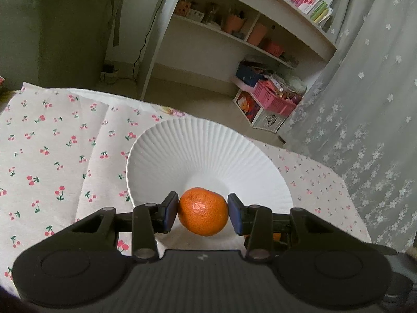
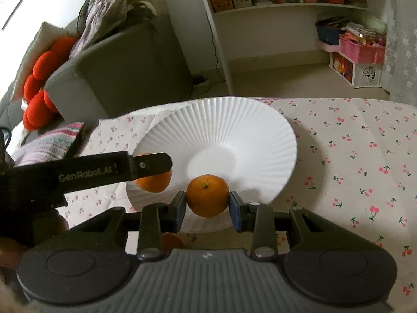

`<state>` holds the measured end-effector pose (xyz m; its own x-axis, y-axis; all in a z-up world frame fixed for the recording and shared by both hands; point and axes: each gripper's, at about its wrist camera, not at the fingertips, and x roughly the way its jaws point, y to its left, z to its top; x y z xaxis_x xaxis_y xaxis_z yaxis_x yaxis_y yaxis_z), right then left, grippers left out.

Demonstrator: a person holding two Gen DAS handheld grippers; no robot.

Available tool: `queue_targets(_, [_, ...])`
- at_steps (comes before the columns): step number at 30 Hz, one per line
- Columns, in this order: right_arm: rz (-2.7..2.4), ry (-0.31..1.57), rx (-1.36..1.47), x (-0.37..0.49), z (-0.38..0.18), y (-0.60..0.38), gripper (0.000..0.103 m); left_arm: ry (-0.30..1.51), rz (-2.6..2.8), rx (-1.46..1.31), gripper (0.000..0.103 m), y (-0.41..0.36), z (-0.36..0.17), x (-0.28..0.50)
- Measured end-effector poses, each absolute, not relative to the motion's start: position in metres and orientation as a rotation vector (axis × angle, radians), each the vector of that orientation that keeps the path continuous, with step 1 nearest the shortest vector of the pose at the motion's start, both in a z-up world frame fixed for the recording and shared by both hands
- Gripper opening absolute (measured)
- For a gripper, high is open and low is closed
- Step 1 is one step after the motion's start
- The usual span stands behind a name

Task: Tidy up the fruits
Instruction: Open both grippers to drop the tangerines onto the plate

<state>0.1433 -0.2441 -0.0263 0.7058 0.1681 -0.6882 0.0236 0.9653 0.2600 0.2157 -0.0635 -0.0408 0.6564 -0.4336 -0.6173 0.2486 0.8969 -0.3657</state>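
Observation:
A white ribbed bowl (image 1: 208,143) stands on the cherry-print tablecloth (image 1: 47,156). My left gripper (image 1: 203,215) is shut on an orange mandarin (image 1: 202,215), held just above the bowl's near rim. In the right wrist view the same bowl (image 2: 234,127) lies ahead, and my right gripper (image 2: 208,204) is shut on a second mandarin (image 2: 207,195) over its near edge. The left gripper (image 2: 153,174) comes in from the left there, its mandarin (image 2: 153,182) partly hidden by a black finger. Another orange fruit (image 2: 170,242) peeks out on the cloth below my right gripper.
A grey-green sofa (image 2: 125,70) with red cushions (image 2: 39,91) stands beyond the table's far left. White shelves (image 1: 247,34) and a pink basket (image 1: 273,99) are behind, with a flowered curtain (image 1: 365,104) at right. A striped cloth (image 2: 47,143) lies at the left table edge.

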Motion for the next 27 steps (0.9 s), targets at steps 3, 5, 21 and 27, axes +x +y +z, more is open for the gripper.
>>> queue_targets(3, [0.081, 0.787, 0.25, 0.145, -0.029, -0.243, 0.032, 0.768, -0.385, -0.243, 0.025, -0.066, -0.044, 0.216])
queue_targets(5, [0.079, 0.785, 0.235, 0.145, -0.029, -0.241, 0.032, 0.773, -0.381, -0.238, 0.025, -0.065, -0.046, 0.216])
queue_targets(21, [0.082, 0.786, 0.241, 0.139, -0.026, -0.242, 0.035, 0.77, -0.41, -0.243, 0.04, -0.055, -0.042, 0.207])
queue_targets(27, [0.07, 0.779, 0.247, 0.137, -0.023, -0.246, 0.035, 0.766, -0.397, -0.269, 0.046, -0.045, -0.034, 0.202])
